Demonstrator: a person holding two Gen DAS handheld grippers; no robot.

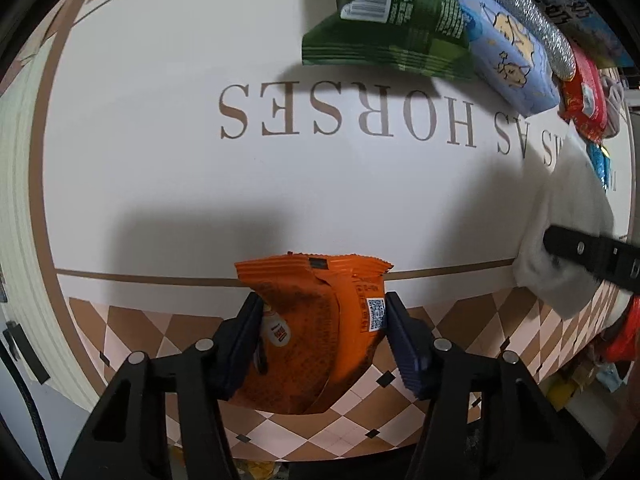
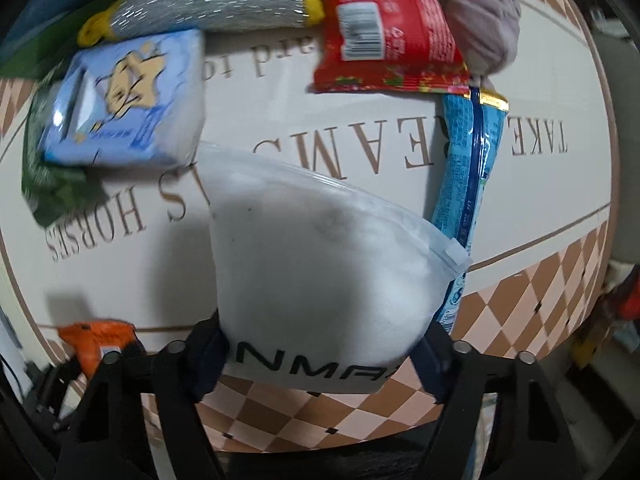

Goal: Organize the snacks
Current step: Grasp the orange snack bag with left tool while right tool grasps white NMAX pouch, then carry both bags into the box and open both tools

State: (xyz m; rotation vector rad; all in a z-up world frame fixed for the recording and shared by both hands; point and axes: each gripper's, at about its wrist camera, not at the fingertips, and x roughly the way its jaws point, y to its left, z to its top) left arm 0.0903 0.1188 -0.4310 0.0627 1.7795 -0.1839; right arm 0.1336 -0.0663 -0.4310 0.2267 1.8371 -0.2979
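Observation:
An orange snack packet (image 1: 316, 332) lies on the checked border of a white lettered mat (image 1: 180, 184). My left gripper (image 1: 320, 320) points down at it with both pads pressed against its sides. The same packet shows at the lower left in the right wrist view (image 2: 100, 340). My right gripper (image 2: 320, 360) is shut on the lower end of a frosted white zip bag (image 2: 320, 264), which also shows in the left wrist view (image 1: 560, 236).
At the far side of the mat lie a green bag (image 1: 384, 28), a blue pack with a star figure (image 2: 124, 100), a silver and yellow scrubber (image 2: 208, 0), a red packet (image 2: 384, 28), a blue stick packet (image 2: 468, 168) and a grey cloth bundle (image 2: 484, 12).

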